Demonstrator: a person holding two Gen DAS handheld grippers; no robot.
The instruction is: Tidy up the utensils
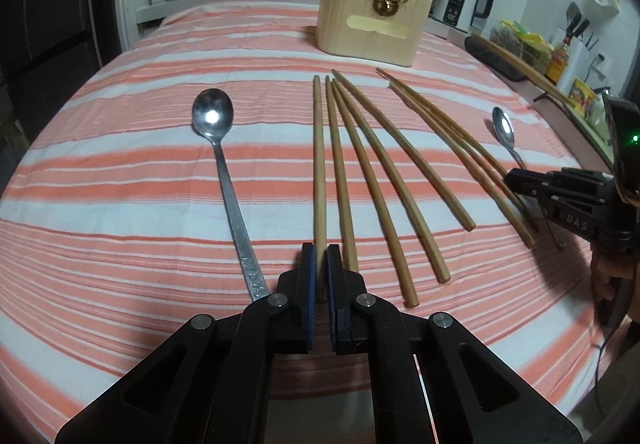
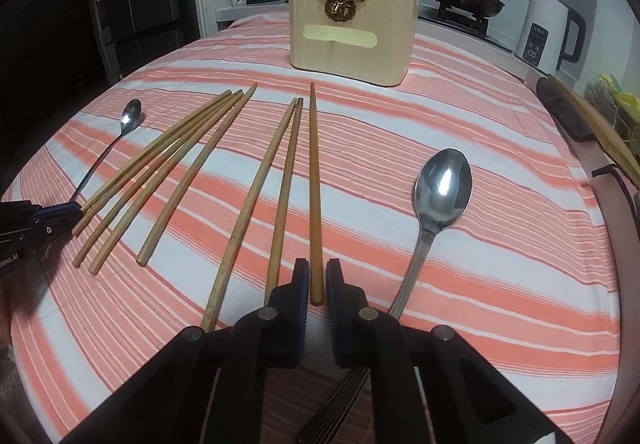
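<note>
Looking along the left tongs (image 1: 321, 250), we see their blue pads drawn close on the near end of the leftmost chopstick (image 1: 319, 164), pinching it against the striped cloth (image 1: 120, 204). A second chopstick (image 1: 340, 172) runs just beside the right pad. To the left lies the long spoon (image 1: 224, 164), its handle end slipping under the tongs' frame, so we cannot see its tip. Further chopsticks fan out to the right, and a small spoon (image 1: 505, 134) is partly covered by the right tongs (image 1: 510, 178) at the frame's edge.

From the right tongs (image 2: 317, 276), we find a darker chopstick (image 2: 315, 196) lying between the pads, which stand nearly together around its near end; whether they actually press it we cannot tell. A wide spoon (image 2: 442, 192) rests just to the right, its handle passing beneath the frame. The wooden box (image 2: 352, 40) stands well beyond on the cloth.
</note>
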